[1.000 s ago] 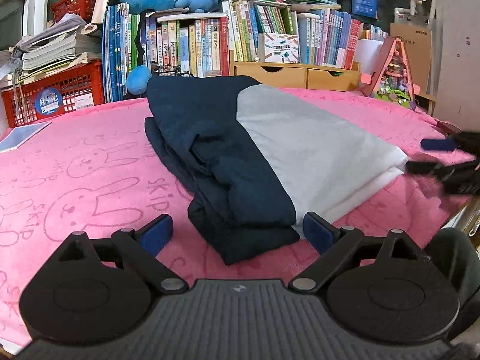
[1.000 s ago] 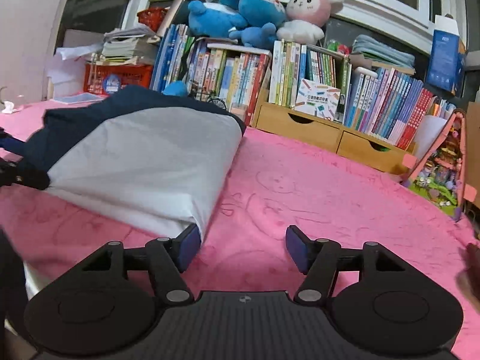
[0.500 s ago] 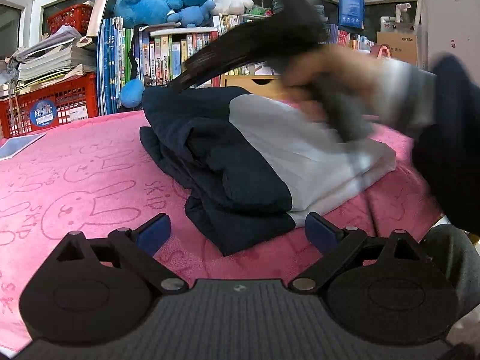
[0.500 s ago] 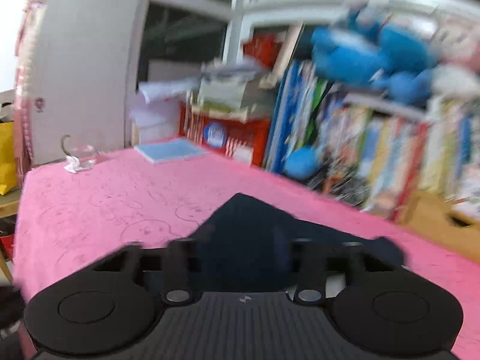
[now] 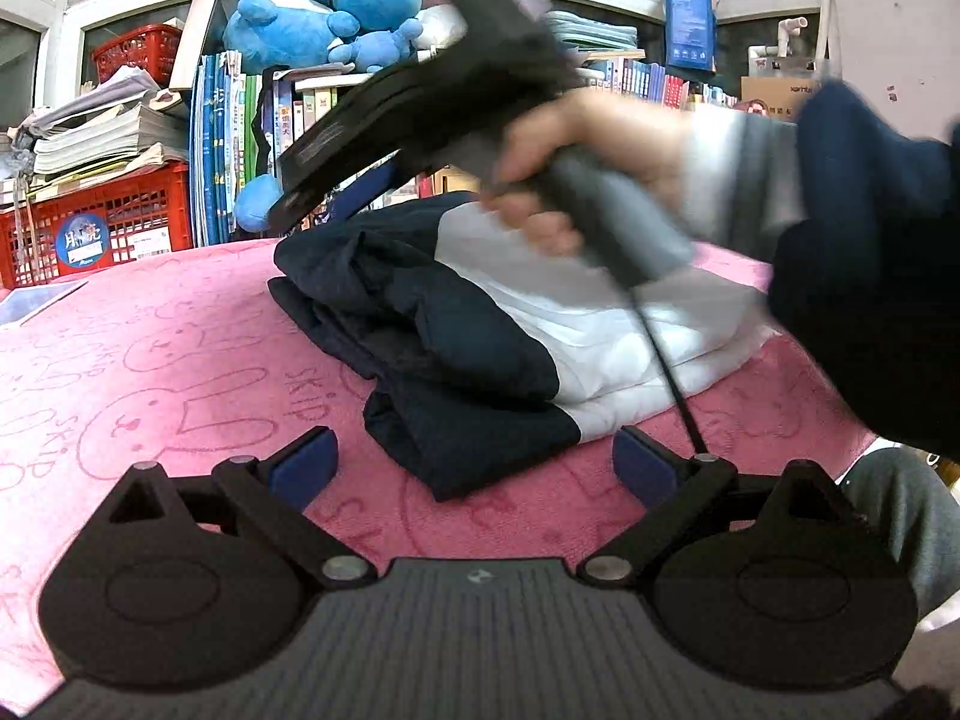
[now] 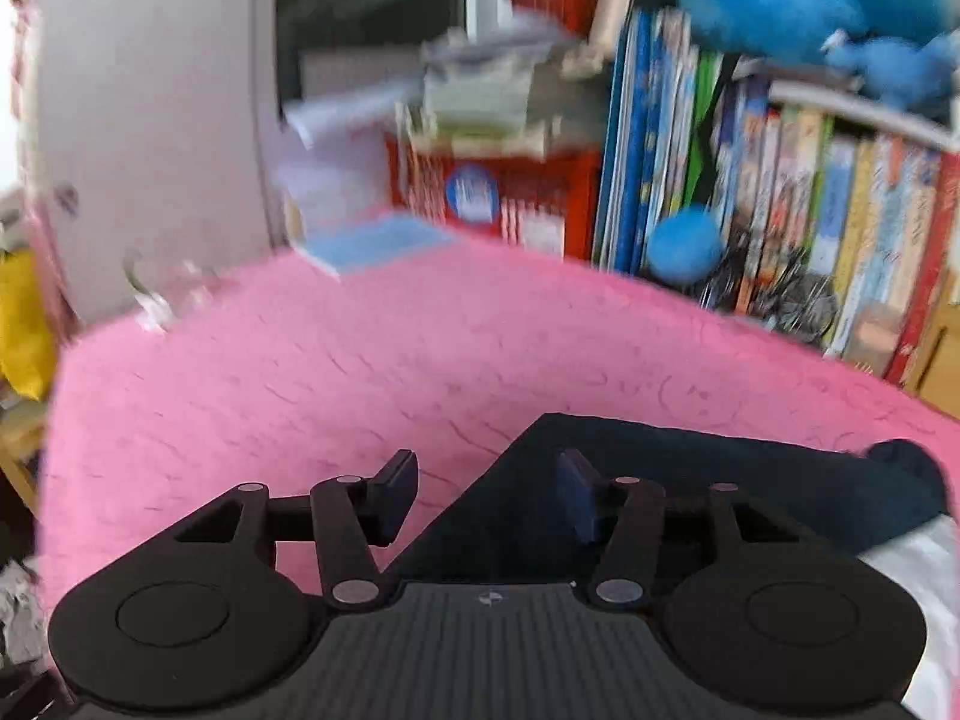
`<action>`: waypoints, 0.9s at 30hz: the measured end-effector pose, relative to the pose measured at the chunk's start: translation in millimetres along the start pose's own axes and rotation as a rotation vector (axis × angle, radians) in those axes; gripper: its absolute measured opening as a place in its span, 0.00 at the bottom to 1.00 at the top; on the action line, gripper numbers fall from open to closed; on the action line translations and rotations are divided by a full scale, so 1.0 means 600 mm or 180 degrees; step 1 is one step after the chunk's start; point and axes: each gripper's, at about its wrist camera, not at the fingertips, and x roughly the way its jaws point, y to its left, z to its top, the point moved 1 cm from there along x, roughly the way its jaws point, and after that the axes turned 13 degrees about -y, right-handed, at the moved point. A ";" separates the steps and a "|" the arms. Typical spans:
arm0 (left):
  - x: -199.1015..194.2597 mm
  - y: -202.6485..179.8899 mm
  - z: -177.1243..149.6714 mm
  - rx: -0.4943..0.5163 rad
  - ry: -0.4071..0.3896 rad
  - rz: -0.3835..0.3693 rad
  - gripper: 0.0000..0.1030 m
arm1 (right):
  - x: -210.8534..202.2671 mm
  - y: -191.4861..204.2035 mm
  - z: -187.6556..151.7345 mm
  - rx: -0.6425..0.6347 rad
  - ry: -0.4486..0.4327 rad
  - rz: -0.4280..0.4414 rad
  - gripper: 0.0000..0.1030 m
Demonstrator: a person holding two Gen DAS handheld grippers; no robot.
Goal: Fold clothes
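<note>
Two black two-finger grippers with blue pads are working over one folded navy-and-white garment (image 5: 480, 324), which is lying on a pink towel-like cover printed with rabbit outlines (image 5: 180, 372). The left gripper (image 5: 474, 468) is hovering low over the cover with its jaws standing wide apart and nothing between them; the near navy corner of the garment is lying just ahead of the gap, apart from both pads. The right gripper (image 6: 486, 501) is hanging above the far navy edge of the garment, seen in the right wrist view (image 6: 690, 480), which is blurred. Its jaws have just been opening and are standing partly apart, with nothing pinched between them; the pink cover and the garment's dark corner are showing through the gap below. In the left wrist view a person's hand (image 5: 576, 162) in a dark sleeve with a grey cuff (image 5: 840, 228) is gripping the right tool's handle above the white half of the garment. Behind the cover a row of upright books (image 5: 240, 144) is standing beside a red plastic crate (image 5: 102, 222), with blue plush toys (image 5: 324, 18) sitting on top of the books.
</note>
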 end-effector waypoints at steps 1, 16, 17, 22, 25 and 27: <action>-0.002 -0.001 0.001 0.0009 0.0011 -0.0003 0.97 | -0.024 0.001 -0.003 -0.0020 -0.0104 -0.0012 0.51; -0.047 0.127 0.157 -0.0200 -0.0575 0.0094 1.00 | -0.108 0.069 -0.090 -0.0022 0.0118 0.1008 0.50; -0.028 0.143 0.165 -0.0312 -0.0572 0.0096 1.00 | -0.120 0.071 -0.092 0.0066 0.0099 0.1070 0.52; 0.083 0.191 0.171 -0.0923 -0.0282 -0.0028 1.00 | -0.212 0.051 -0.104 0.0563 -0.0324 0.0869 0.67; 0.140 0.189 0.173 -0.1024 -0.0149 -0.0090 1.00 | -0.251 0.048 -0.128 0.0466 -0.0542 0.0312 0.75; 0.177 0.173 0.174 -0.0764 -0.0009 0.0034 1.00 | -0.260 0.052 -0.149 0.0403 -0.0521 0.0118 0.75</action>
